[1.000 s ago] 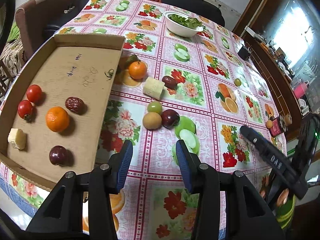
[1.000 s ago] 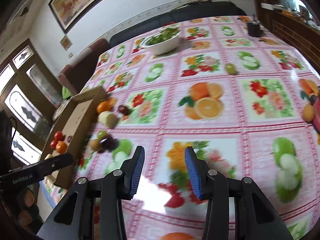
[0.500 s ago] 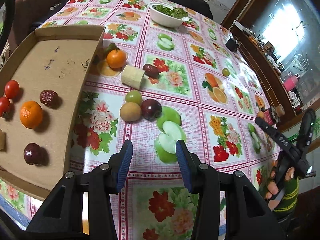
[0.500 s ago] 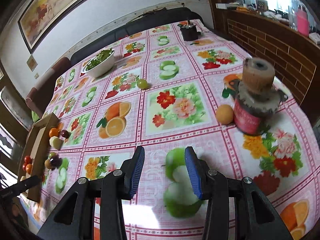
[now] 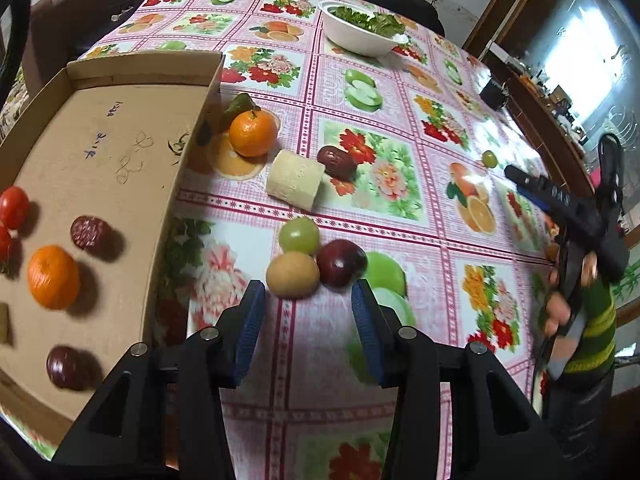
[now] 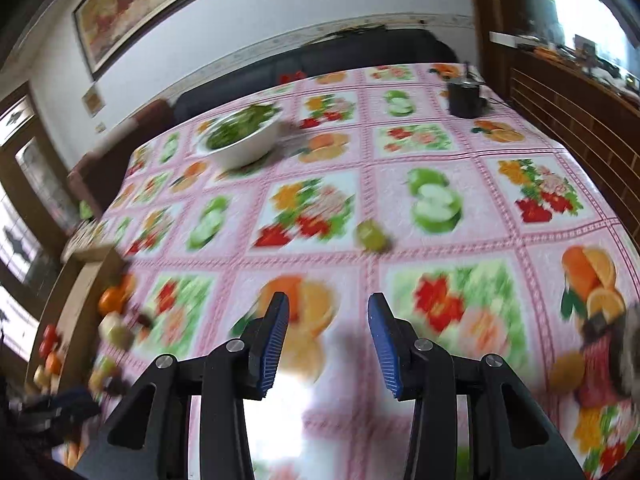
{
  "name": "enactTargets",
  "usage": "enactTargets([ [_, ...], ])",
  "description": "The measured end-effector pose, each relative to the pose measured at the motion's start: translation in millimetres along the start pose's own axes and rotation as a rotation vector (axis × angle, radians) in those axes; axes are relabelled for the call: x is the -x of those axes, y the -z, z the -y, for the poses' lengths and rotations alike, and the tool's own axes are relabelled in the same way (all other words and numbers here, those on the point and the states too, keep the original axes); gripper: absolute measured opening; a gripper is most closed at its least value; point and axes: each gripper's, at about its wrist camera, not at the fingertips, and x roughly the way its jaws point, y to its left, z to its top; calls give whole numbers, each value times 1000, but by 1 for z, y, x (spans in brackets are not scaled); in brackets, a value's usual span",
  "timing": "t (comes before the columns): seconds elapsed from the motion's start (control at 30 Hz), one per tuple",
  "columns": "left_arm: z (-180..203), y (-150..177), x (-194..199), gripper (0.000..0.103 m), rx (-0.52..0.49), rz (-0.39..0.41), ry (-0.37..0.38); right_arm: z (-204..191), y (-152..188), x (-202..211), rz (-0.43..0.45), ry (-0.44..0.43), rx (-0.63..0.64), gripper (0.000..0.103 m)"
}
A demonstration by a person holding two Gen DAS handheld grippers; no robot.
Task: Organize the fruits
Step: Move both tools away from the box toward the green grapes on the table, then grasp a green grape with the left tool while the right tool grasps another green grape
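My left gripper is open and empty, just short of a cluster of a tan round fruit, a dark red plum and a green grape. Farther off lie an orange, a pale cut block and a red date. The cardboard tray at left holds tomatoes, a date, an orange and a plum. My right gripper is open and empty above the table; a green grape lies ahead of it.
A white bowl of greens stands at the far side, also in the right wrist view. A dark cup is at the far right. A red jar and a tan fruit sit at the right edge.
My left gripper moved forward toward the fruit cluster. My right gripper swung left and up, so the red jar moved to the view's edge; that view is motion-blurred.
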Motion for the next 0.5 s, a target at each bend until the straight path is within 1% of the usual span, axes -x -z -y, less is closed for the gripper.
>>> enactTargets([
  [0.07, -2, -2, -4, 45, 2, -1, 32, 12, -9, -11, -2, 32, -34, 45],
  [0.2, 2, -5, -6, 45, -17, 18, 58, 27, -24, -31, -13, 46, -63, 45],
  [0.27, 4, -4, -7, 45, -26, 24, 63, 30, -28, -41, -22, 30, -73, 46],
  [0.3, 6, -4, -7, 45, -30, 28, 63, 31, -29, -44, -12, 12, -75, 45],
  [0.37, 7, -3, -6, 44, -35, 30, 61, 27, -32, -46, -9, 6, -56, 44],
  [0.43, 6, -1, -4, 43, -40, 35, 53, 24, -31, -49, -37, -21, -49, 42],
  [0.5, 3, 2, -3, 41, -33, 35, 57, 16, -25, -48, -46, -14, -8, 41],
])
